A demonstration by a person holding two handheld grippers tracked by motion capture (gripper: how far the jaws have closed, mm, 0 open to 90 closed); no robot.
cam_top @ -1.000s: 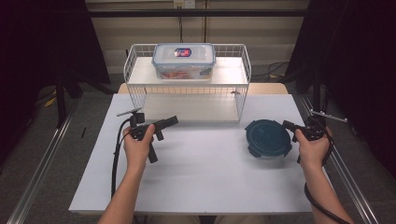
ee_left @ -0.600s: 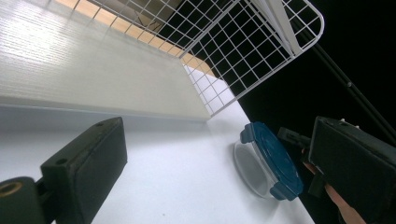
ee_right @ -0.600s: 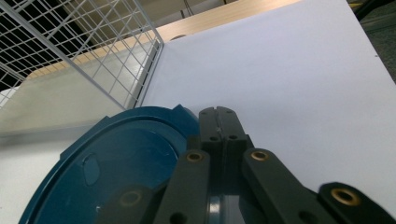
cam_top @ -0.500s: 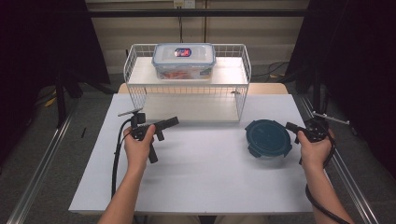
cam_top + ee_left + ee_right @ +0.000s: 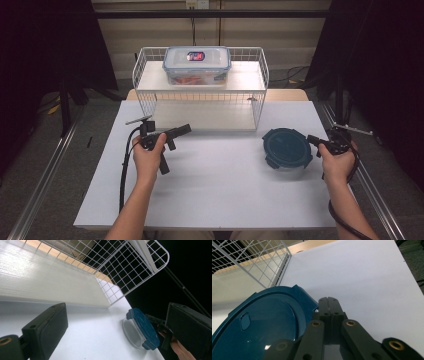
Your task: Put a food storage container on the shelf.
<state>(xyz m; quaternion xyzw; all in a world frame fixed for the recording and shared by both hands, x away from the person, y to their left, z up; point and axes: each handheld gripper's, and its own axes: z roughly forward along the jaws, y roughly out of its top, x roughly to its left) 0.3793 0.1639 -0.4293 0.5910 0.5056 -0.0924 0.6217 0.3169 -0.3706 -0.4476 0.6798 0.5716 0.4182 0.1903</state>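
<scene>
A round clear container with a dark blue lid (image 5: 287,147) (image 5: 141,327) (image 5: 262,325) stands on the white table (image 5: 225,190) at the right. My right gripper (image 5: 314,139) (image 5: 329,302) is shut with nothing in it, its tip at the lid's right rim beside a clasp. My left gripper (image 5: 176,136) (image 5: 116,315) hovers in front of the wire rack, pointing right toward the container. It is open, with only table between its wide jaws.
A white wire rack (image 5: 150,102) (image 5: 120,267) (image 5: 262,262) stands at the table's back. On its top shelf sits a rectangular clear box (image 5: 196,64) with red contents. A cable (image 5: 122,175) trails from the left gripper.
The right hand has eased very slightly toward the near edge, jaws still shut. The left hand and the container have not moved.
</scene>
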